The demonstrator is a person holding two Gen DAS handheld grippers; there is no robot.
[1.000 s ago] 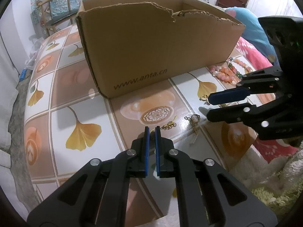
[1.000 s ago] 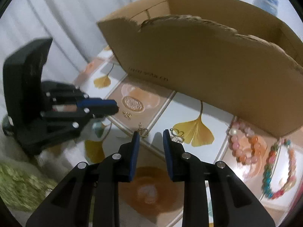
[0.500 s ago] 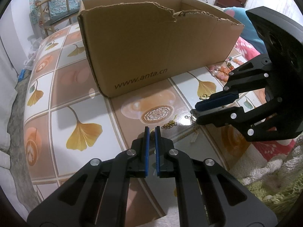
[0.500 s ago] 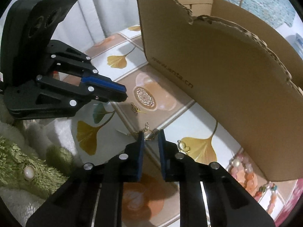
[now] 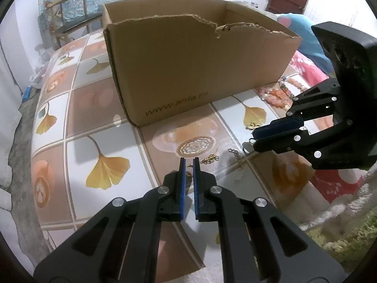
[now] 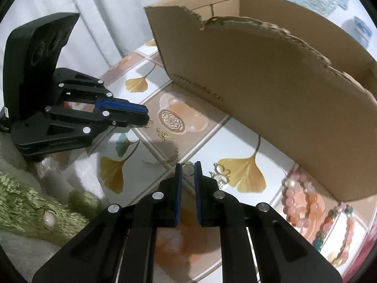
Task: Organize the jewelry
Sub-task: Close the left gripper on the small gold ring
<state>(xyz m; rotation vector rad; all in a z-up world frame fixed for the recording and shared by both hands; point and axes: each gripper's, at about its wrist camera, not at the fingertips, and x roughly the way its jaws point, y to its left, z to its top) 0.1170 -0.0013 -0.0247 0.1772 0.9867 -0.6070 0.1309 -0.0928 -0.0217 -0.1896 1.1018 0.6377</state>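
On the tiled table, my left gripper (image 5: 189,162) is shut, with the hook of a small gold earring (image 5: 211,159) pinched at its tips; the charm trails on the table. It enters the right wrist view from the left (image 6: 146,119). My right gripper (image 6: 188,165) is closing on a gold ring earring (image 6: 188,170), and its blue pads touch the ring on both sides. The ring's thin chain (image 6: 173,158) trails off to the left on the table. From the left wrist view the right gripper (image 5: 253,136) reaches in from the right, close to the table.
A tall open cardboard box (image 5: 200,70) with a torn rim stands just behind both grippers. A gold pearl charm (image 6: 220,171) and two bead bracelets (image 6: 304,198) lie to the right. A green fuzzy cloth (image 6: 35,200) covers the near table edge.
The right gripper's fingers have narrowed from well apart to tight around the ring earring, and it has rolled and shifted a little. The left gripper has stayed still and shut.
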